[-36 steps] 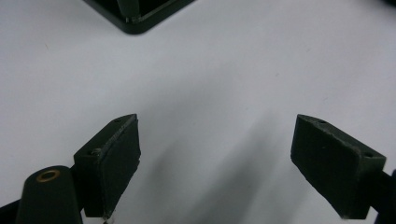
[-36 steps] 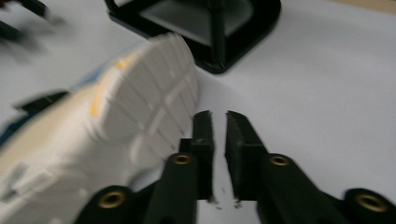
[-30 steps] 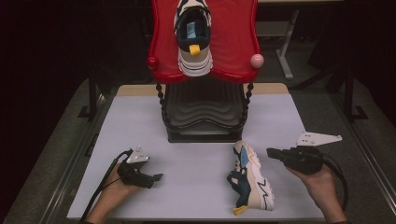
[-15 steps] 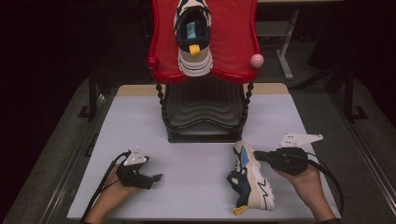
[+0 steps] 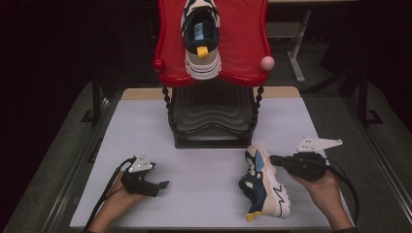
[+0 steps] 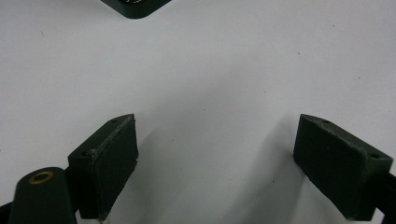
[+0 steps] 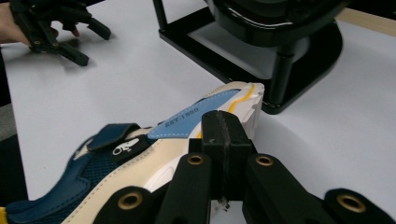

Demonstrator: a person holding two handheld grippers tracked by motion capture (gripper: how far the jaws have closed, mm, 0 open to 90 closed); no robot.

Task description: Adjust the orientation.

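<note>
The sneaker [image 5: 266, 183] lies on its side on the bench [image 5: 204, 194], near my edge and to the right of centre, its long axis running from about 11 o'clock at one end to 5 o'clock at the other, where a yellow tab sticks out. My right gripper [image 5: 275, 159] sits at the shoe's 2 o'clock, pointing toward 9 o'clock straight at the upper end. In the right gripper view the jaws are clenched together with nothing between them, and their tip comes right up against the pale rim beside the blue panel of the sneaker [image 7: 140, 154]; I judge it touching or a hair off, I cannot tell which. So this is a nudge or a poke, not a grasp.

My left gripper [image 5: 163, 184] rests well apart at the shoe's 9 o'clock, low on the bench, jaws released and spread wide over bare white surface, holding nothing. The right hand [image 5: 324, 193] is plainly the nearer one.

At 12 o'clock from the shoe stands the black rack [image 5: 212, 121], and on its red top shelf [image 5: 243, 43] sits a matching sneaker [image 5: 201, 39]. I judge the lying shoe must go up beside it, so the jaws need to open first.
</note>
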